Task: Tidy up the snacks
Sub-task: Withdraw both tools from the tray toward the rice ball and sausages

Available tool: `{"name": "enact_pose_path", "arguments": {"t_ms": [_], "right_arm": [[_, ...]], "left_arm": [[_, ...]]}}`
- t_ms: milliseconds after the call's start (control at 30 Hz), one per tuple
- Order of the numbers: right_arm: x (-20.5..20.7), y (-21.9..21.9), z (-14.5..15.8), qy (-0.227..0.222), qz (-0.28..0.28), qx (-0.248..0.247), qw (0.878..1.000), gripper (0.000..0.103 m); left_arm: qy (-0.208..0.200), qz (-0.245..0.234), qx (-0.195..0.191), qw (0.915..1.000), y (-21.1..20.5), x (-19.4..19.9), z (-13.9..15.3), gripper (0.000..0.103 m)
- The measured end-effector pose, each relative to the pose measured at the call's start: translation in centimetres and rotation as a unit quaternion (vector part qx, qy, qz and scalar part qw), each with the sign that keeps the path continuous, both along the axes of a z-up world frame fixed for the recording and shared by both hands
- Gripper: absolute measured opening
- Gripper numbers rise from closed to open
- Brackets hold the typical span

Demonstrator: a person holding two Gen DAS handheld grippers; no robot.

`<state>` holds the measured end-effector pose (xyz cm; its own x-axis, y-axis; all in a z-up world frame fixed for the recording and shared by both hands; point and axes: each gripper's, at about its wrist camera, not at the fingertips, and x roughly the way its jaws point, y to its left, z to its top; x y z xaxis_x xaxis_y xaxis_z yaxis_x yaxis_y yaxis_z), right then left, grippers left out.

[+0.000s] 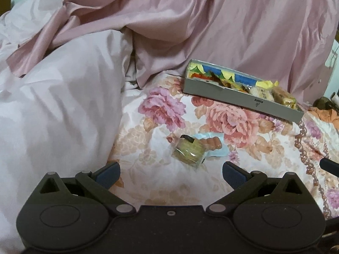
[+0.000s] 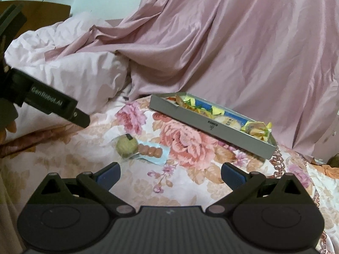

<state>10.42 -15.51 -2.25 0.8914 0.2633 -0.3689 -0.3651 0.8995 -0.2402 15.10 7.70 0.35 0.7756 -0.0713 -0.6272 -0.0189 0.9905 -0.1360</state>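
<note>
A round green wrapped cake [image 1: 189, 149] lies on the floral bedspread beside a blue-packed sausage snack [image 1: 214, 145]. Both also show in the right wrist view, the cake [image 2: 126, 146] and the sausage pack [image 2: 153, 151]. A long grey box [image 1: 243, 98] behind them holds several wrapped snacks; it also shows in the right wrist view [image 2: 211, 124]. My left gripper [image 1: 171, 172] is open and empty, just short of the cake. My right gripper [image 2: 170, 174] is open and empty, to the right of the two loose snacks. The left gripper's body [image 2: 48, 103] shows at the left of the right wrist view.
A floral bedspread [image 1: 161, 110] covers the bed. A bulky pale pink duvet [image 1: 59, 97] lies at the left. A mauve satin sheet [image 1: 233, 21] is heaped behind the box. Orange cloth [image 1: 326, 113] sits at the far right edge.
</note>
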Motion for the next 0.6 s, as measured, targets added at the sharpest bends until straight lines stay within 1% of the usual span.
{"name": "enact_pose_path", "arguments": {"t_ms": [67, 233, 433, 600], "right_arm": [[0.3, 0.2, -0.3, 0.008, 0.003, -0.007, 1.0, 0.103], [1.0, 0.7, -1.2, 0.025, 0.004, -0.025, 0.999, 0.103], [2.0, 1.3, -1.6, 0.036, 0.01, -0.042, 0.998, 0.103], [3.5, 2.0, -1.7, 0.041, 0.032, -0.064, 0.997, 0.103]], "left_arm": [[0.005, -0.003, 0.007, 1.0, -0.2, 0.8, -0.2, 0.102], [0.009, -0.014, 0.006, 0.9998, -0.6, 2.7, -0.3, 0.102], [0.012, -0.038, 0.025, 0.9989, -1.5, 5.0, -0.6, 0.102], [0.024, -0.053, 0.04, 0.9975, -1.7, 6.7, -1.5, 0.102]]}}
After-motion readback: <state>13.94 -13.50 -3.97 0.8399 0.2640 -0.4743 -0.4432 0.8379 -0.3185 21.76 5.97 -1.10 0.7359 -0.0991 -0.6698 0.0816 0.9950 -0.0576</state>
